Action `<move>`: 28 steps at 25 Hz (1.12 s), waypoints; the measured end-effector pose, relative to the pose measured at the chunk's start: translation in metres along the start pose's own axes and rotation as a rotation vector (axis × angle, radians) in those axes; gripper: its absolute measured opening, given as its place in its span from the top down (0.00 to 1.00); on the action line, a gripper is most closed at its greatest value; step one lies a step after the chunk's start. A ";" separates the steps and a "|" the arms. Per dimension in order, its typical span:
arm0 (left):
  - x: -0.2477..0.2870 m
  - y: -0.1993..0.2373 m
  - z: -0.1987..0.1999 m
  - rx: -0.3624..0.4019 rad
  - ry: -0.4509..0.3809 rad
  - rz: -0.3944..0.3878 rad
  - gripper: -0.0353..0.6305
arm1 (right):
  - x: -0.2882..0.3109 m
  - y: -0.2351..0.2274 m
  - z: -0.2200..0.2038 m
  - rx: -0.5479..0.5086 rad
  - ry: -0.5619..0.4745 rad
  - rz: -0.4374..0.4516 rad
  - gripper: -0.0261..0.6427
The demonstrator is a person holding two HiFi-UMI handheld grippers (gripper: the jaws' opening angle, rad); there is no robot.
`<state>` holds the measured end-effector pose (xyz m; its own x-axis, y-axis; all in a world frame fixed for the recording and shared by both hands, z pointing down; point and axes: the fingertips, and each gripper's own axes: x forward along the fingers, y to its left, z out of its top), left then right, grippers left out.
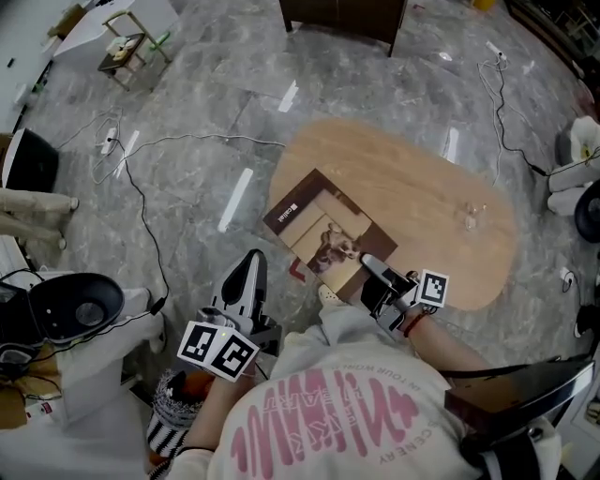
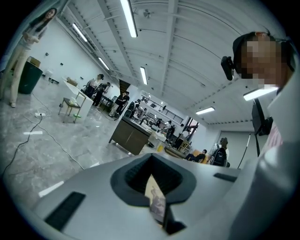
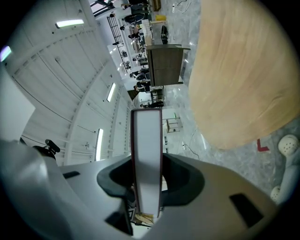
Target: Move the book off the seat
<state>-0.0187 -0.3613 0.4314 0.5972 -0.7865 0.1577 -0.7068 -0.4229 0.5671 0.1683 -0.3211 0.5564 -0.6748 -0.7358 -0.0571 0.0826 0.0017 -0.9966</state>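
The book (image 1: 323, 230) has a brown and tan cover with a picture on it. It hangs tilted over the near left edge of the oval wooden table (image 1: 422, 178). My right gripper (image 1: 373, 270) is shut on its near corner. In the right gripper view the book (image 3: 146, 159) stands edge-on between the jaws, white pages between dark red covers, and the table (image 3: 243, 70) fills the upper right. My left gripper (image 1: 250, 267) is off to the book's left, apart from it and pointing away from me. Its jaws (image 2: 152, 176) are pressed on a thin tan slip (image 2: 155, 199); what it is I cannot tell.
A small clear object (image 1: 472, 216) lies on the table's right part. Cables (image 1: 141, 192) run over the grey marble floor. A white machine with a black round top (image 1: 70, 305) stands at the left. A dark seat edge (image 1: 520, 398) shows at the lower right, a dark cabinet (image 1: 342, 17) beyond the table.
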 end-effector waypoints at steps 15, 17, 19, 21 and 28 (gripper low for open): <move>0.022 0.005 -0.024 -0.078 0.063 0.004 0.94 | -0.020 -0.078 0.006 0.047 -0.033 -0.092 0.72; 0.026 0.004 -0.029 -0.091 0.080 -0.002 0.93 | -0.019 -0.086 0.005 0.040 -0.016 -0.115 0.72; 0.029 0.003 -0.035 -0.100 0.102 -0.015 0.94 | -0.019 -0.094 0.005 0.033 -0.011 -0.143 0.72; 0.031 0.005 -0.041 -0.104 0.120 -0.028 0.94 | -0.019 -0.103 0.006 0.035 -0.016 -0.164 0.72; 0.024 0.018 -0.060 -0.139 0.159 -0.027 0.94 | -0.024 -0.133 -0.002 0.049 -0.024 -0.242 0.72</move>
<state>0.0063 -0.3608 0.4942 0.6757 -0.6898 0.2602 -0.6368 -0.3682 0.6775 0.1722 -0.3027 0.6898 -0.6615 -0.7267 0.1854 -0.0435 -0.2096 -0.9768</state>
